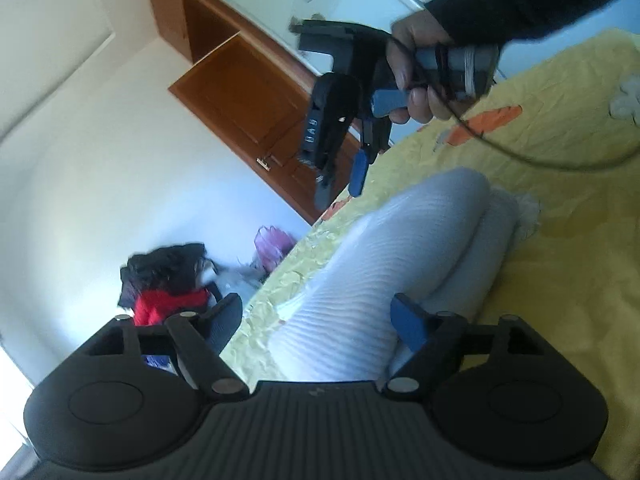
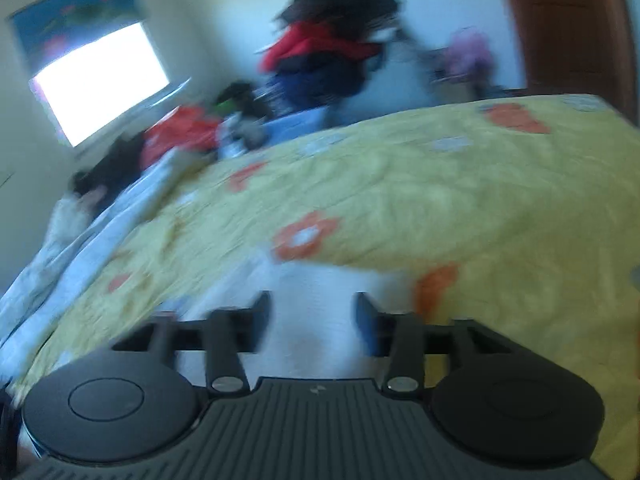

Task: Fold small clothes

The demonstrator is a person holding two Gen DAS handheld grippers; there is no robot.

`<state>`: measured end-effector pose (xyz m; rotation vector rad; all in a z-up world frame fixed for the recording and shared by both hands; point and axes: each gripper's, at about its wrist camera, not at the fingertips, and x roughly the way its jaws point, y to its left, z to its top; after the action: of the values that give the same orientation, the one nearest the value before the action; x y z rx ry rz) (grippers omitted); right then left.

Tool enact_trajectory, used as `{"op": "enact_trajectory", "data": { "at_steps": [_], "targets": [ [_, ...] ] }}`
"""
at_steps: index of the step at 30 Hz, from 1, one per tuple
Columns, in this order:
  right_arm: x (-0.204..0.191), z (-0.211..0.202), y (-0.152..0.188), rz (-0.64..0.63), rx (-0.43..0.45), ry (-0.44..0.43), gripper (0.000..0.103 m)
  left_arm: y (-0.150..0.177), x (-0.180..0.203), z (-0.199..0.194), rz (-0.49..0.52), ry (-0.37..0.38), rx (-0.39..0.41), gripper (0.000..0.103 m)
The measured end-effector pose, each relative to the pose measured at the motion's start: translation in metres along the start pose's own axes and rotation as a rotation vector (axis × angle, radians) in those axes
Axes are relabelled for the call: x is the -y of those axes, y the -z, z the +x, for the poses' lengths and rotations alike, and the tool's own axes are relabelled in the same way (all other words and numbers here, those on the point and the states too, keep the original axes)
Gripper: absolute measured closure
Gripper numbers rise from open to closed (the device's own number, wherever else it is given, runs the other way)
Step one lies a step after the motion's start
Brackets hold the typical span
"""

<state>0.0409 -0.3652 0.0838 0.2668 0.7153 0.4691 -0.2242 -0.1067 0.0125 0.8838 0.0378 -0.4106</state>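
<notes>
- Off past the bed's left edge in the left wrist view, a heap of dark and red clothes [image 1: 164, 284] and a pink bag [image 1: 273, 246] sit against the wall, well apart from the work; they look like spare laundry kept out of the way, not part of this fold.
- Low in the same view, the left gripper [image 1: 316, 324] has its jaws spread wide on either side of the white ribbed garment [image 1: 384, 276]. The pads stand clear of the cloth, so it is released, not pinching. I judge it sits this way because a fold has just been laid and the tool is free to back off or take a new edge.
- That garment lies on the yellow flowered bedspread [image 1: 560, 280] as two long rolls side by side, doubled lengthwise; the flat bed serves as the folding surface.
- Up and to the right, a hand [image 1: 416, 76] in a dark sleeve holds the right gripper [image 1: 340, 184] above the far end of the garment, tips angled down, jaws parted with nothing between them.
- From the right wrist view, blurred, its fingers [image 2: 262, 320] stand apart over white cloth, touching nothing I can make out.
- Farthest right, the bedspread is bare, leaving room to set the folded piece.
</notes>
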Motion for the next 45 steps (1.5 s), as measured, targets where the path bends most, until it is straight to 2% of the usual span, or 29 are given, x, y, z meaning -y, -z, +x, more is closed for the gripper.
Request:
{"op": "enact_trajectory", "data": {
  "at_steps": [1, 4, 7, 9, 10, 11, 12, 13, 17, 19, 20, 22, 23, 25, 26, 27, 28, 29, 30, 31, 32, 33, 35, 36, 38, 39, 41, 43, 45],
  "targets": [
    [-0.01, 0.003, 0.003, -0.038, -0.034, 0.006, 0.034, 0.002, 0.002, 0.004, 0.026, 0.01, -0.009, 0.021],
    [-0.02, 0.01, 0.014, -0.121, -0.092, 0.057, 0.034, 0.004, 0.007, 0.019, 0.113, 0.044, -0.015, 0.021],
    [-0.01, 0.01, 0.021, -0.081, -0.122, 0.108, 0.034, 0.005, 0.014, 0.021, 0.117, 0.099, 0.005, 0.021],
    [-0.004, 0.012, 0.026, -0.047, -0.158, 0.104, 0.035, 0.005, 0.02, 0.028, 0.112, 0.126, 0.0, 0.022],
    [-0.004, 0.011, 0.032, -0.032, -0.17, 0.074, 0.051, 0.005, 0.025, 0.033, 0.117, 0.126, -0.009, 0.029],
    [-0.005, 0.012, 0.037, -0.018, -0.191, 0.023, 0.059, 0.005, 0.028, 0.04, 0.117, 0.131, -0.017, 0.039],
    [-0.007, 0.012, 0.042, -0.026, -0.195, 0.002, 0.066, 0.003, 0.03, 0.046, 0.108, 0.14, -0.033, 0.053],
    [-0.01, 0.011, 0.044, -0.059, -0.188, -0.003, 0.077, 0.0, 0.029, 0.051, 0.098, 0.136, -0.034, 0.062],
    [-0.01, -0.018, 0.037, -0.089, -0.132, -0.027, 0.083, -0.014, 0.02, 0.059, 0.051, 0.184, -0.026, 0.073],
    [-0.004, -0.018, 0.042, -0.113, -0.155, 0.029, 0.084, -0.015, 0.027, 0.061, 0.056, 0.194, -0.017, 0.075],
    [0.002, -0.009, 0.052, -0.119, -0.19, 0.064, 0.084, -0.013, 0.033, 0.063, 0.066, 0.188, -0.007, 0.075],
    [0.015, -0.006, 0.061, -0.056, -0.156, 0.048, 0.083, -0.01, 0.042, 0.067, 0.076, 0.145, 0.002, 0.073],
    [0.017, -0.008, 0.06, -0.017, -0.146, 0.047, 0.081, -0.009, 0.044, 0.065, 0.073, 0.137, 0.003, 0.072],
    [0.016, -0.01, 0.059, 0.022, -0.127, 0.057, 0.059, -0.008, 0.035, 0.051, 0.044, 0.155, 0.02, 0.07],
    [0.016, -0.011, 0.059, 0.034, -0.128, 0.052, 0.051, -0.006, 0.03, 0.04, 0.031, 0.161, 0.035, 0.07],
    [0.016, -0.011, 0.058, 0.047, -0.138, 0.046, 0.037, -0.002, 0.021, 0.033, 0.025, 0.163, 0.047, 0.067],
    [0.016, -0.013, 0.057, 0.069, -0.139, 0.033, 0.027, 0.002, 0.013, 0.027, 0.023, 0.163, 0.053, 0.06],
    [0.017, -0.016, 0.056, 0.089, -0.13, 0.018, 0.023, 0.007, 0.004, 0.021, 0.024, 0.155, 0.05, 0.054],
    [0.018, -0.021, 0.055, 0.109, -0.113, 0.009, 0.015, 0.012, -0.004, 0.018, 0.026, 0.145, 0.04, 0.038],
    [0.02, -0.026, 0.052, 0.131, -0.085, 0.0, 0.009, 0.018, -0.015, 0.015, 0.019, 0.134, 0.027, 0.027],
    [0.023, -0.029, 0.05, 0.15, -0.058, -0.014, 0.006, 0.023, -0.027, 0.014, 0.003, 0.132, 0.011, 0.026],
    [0.028, -0.029, 0.046, 0.168, -0.037, -0.026, 0.002, 0.028, -0.039, 0.015, -0.028, 0.132, -0.013, 0.025],
    [0.039, -0.024, 0.042, 0.198, -0.031, -0.004, 0.001, 0.039, -0.069, 0.022, -0.147, 0.151, -0.061, 0.01],
    [0.044, -0.018, 0.041, 0.211, -0.046, 0.022, 0.001, 0.044, -0.082, 0.03, -0.231, 0.142, -0.083, 0.006],
    [0.053, -0.005, 0.042, 0.229, -0.081, 0.049, 0.002, 0.053, -0.111, 0.057, -0.458, 0.128, -0.174, 0.008],
    [0.057, 0.002, 0.044, 0.238, -0.097, 0.049, 0.003, 0.06, -0.126, 0.07, -0.609, 0.154, -0.217, 0.008],
    [0.061, 0.015, 0.048, 0.263, -0.143, 0.044, 0.003, 0.078, -0.149, 0.089, -0.893, 0.267, -0.217, 0.007],
    [0.061, 0.022, 0.051, 0.288, -0.163, 0.004, 0.003, 0.094, -0.155, 0.113, -1.088, 0.367, -0.236, 0.007],
    [0.058, 0.03, 0.052, 0.299, -0.189, -0.042, 0.001, 0.107, -0.148, 0.144, -1.211, 0.414, -0.325, 0.008]
  ]
}}
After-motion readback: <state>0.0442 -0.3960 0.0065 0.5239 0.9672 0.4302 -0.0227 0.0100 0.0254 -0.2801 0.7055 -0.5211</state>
